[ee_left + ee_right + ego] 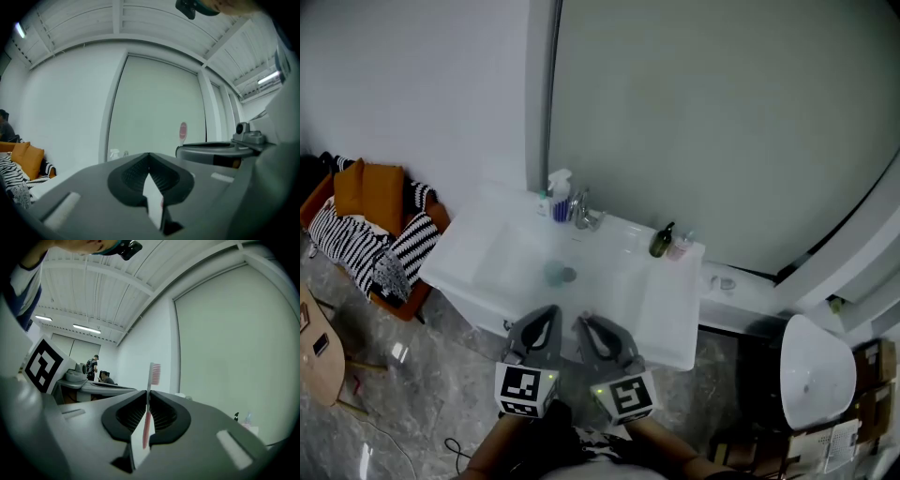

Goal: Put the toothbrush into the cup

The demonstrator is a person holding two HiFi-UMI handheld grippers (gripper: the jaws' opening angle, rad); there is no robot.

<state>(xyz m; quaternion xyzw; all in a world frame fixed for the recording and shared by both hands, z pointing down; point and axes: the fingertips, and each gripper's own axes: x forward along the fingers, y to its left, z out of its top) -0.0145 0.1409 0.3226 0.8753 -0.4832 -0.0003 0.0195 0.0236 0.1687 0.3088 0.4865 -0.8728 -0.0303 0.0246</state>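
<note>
Gripping a pink toothbrush (146,427) upright by its handle in the right gripper (148,393), with the left gripper (149,155) closed on nothing. Probably light, stiff, slick plastic; best pinched mid-handle, firmly, against twisting.

Ahead of you rises a white wall (422,84), and beside it a large pale grey-green panel (722,122) in a white frame, standing behind the white sink surface (487,253). The floor (422,375) below you is grey marbled tile, with a dark cable (455,448) lying on it. To your left an orange seat (375,197) carries black-and-white striped cushions (342,239), and a pale wooden table (319,356) shows at the edge. To your right sit a white toilet (816,375) and cardboard boxes (867,366). Overhead, a white slatted ceiling (93,291) holds strip lights (86,328).
</note>
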